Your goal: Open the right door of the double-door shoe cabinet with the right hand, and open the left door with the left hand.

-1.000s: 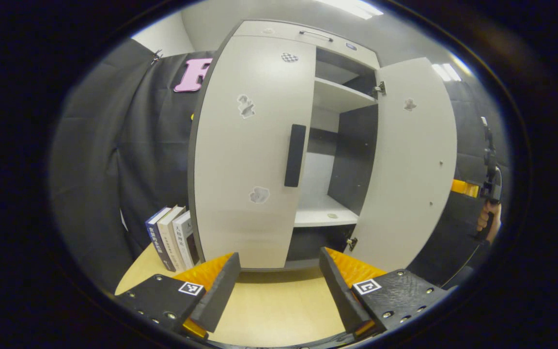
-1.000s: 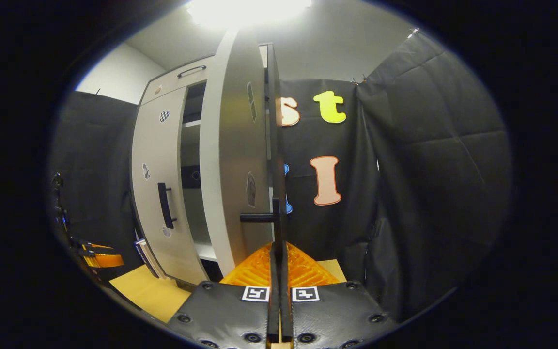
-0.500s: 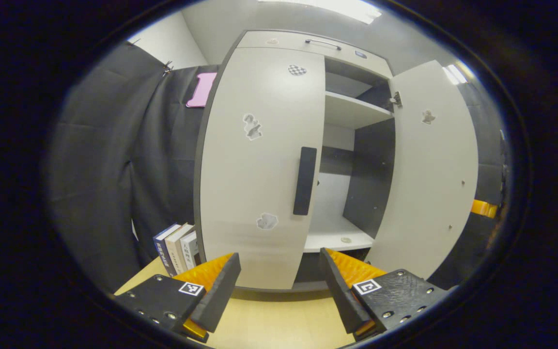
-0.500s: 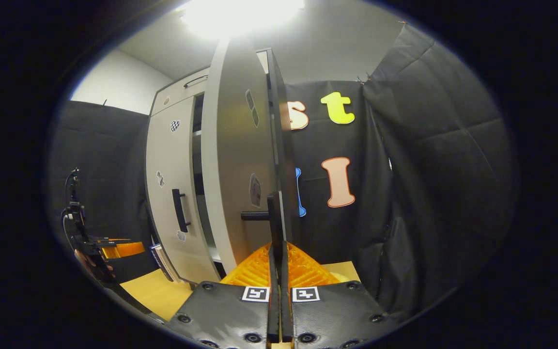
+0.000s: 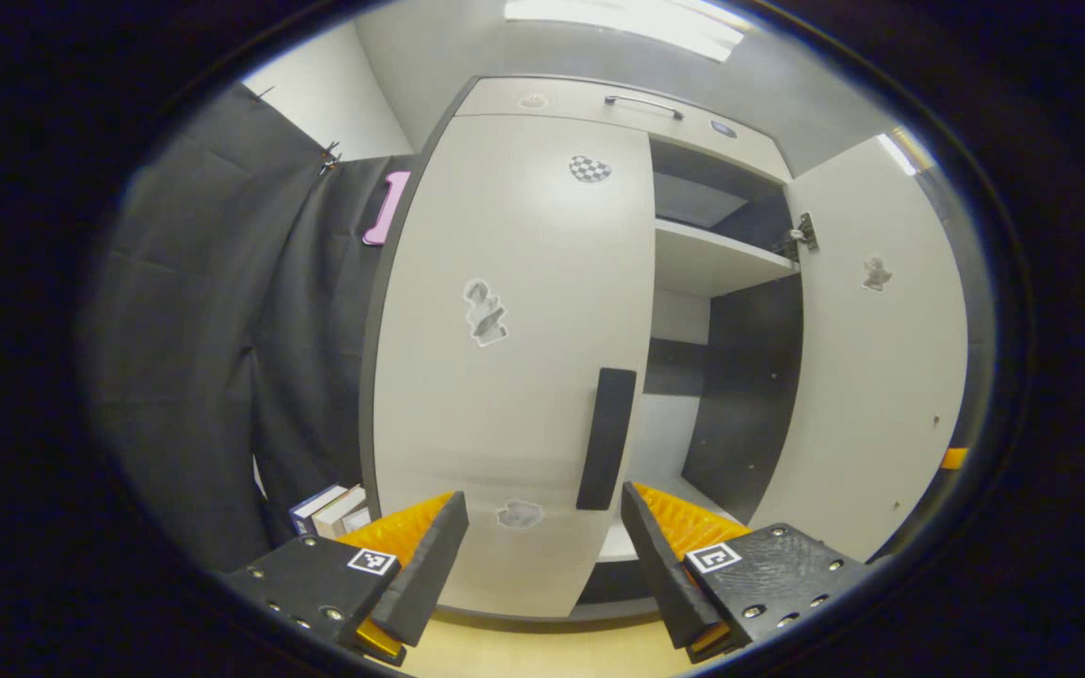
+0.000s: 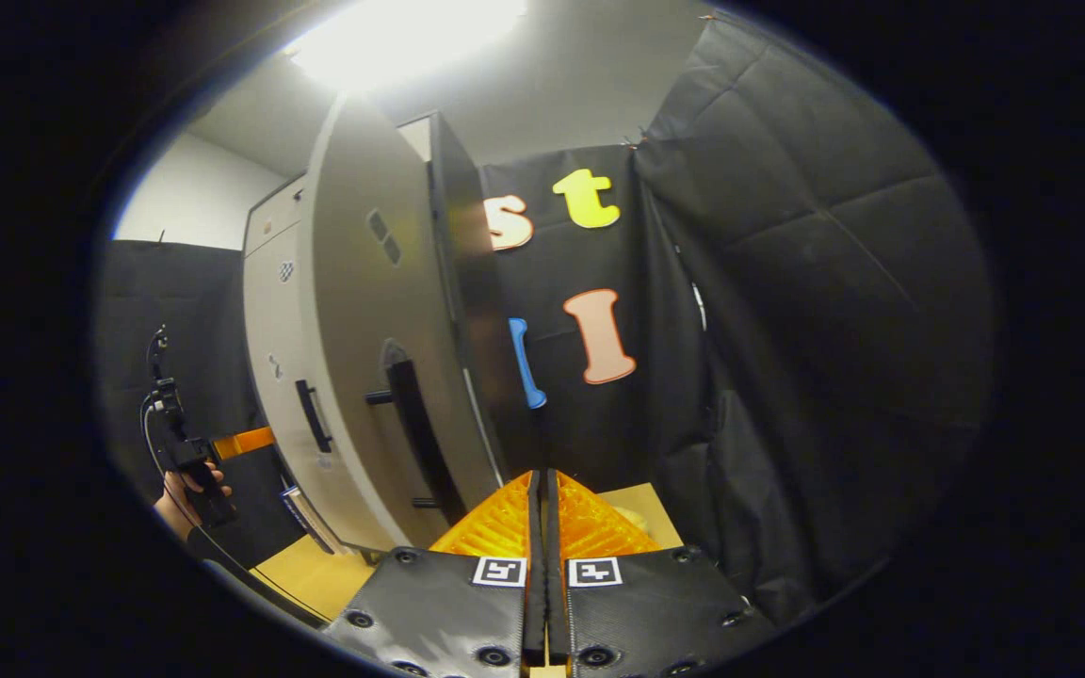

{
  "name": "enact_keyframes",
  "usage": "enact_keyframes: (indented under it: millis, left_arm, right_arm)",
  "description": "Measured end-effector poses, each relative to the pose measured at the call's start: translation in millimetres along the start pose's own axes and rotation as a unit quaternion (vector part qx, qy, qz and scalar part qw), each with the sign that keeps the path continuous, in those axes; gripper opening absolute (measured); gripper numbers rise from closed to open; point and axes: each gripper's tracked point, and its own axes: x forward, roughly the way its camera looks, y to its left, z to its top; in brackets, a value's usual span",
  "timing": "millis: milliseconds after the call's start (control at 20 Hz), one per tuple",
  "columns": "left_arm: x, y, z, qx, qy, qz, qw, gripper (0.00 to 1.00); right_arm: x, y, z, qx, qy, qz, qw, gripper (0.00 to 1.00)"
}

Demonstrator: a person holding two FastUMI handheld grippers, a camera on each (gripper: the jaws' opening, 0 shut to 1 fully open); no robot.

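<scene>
Left gripper view has closed in on the left door [image 5: 514, 358] over the last second: its dark handle [image 5: 606, 438] now hangs just above and between the spread jaws of the left gripper [image 5: 542, 551], nothing held. The right door [image 5: 882, 358] stands swung wide. The right gripper [image 6: 542, 527], jaws shut on nothing, has let it go. Half done; grasping that handle looks next

1. Black quilted cloth [image 6: 816, 311] walls the booth on both sides.
2. Far behind, a white wall [image 5: 316, 104].
3. Ceiling light [image 5: 637, 14] glares overhead.
4. Wooden tabletop [image 6: 302, 574] lies near.
</scene>
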Motion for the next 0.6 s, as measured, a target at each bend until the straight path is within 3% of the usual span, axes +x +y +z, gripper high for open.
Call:
enact_keyframes:
  millis: [300, 400, 450, 600]
  left_arm:
    - [48.6, -16.7, 20.8, 0.009, -0.022, -0.004, 1.000, 0.95]
    - [59.8, -24.8, 27.6, 0.004, -0.029, -0.008, 1.000, 0.95]
    - [64.2, -29.8, 30.8, 0.004, -0.033, -0.013, 0.999, 0.95]
    - [77.0, -44.2, 32.8, 0.020, -0.037, -0.019, 0.999, 0.94]
  right_arm:
    - [11.2, -49.1, 0.4, -0.023, 0.004, -0.069, 0.997, 0.02]
    - [12.8, -53.6, -0.5, -0.026, 0.009, -0.068, 0.997, 0.00]
    - [14.4, -56.6, -1.5, -0.022, 0.013, -0.072, 0.997, 0.19]
    - [27.4, -61.5, -6.1, -0.007, 0.018, -0.072, 0.997, 0.58]
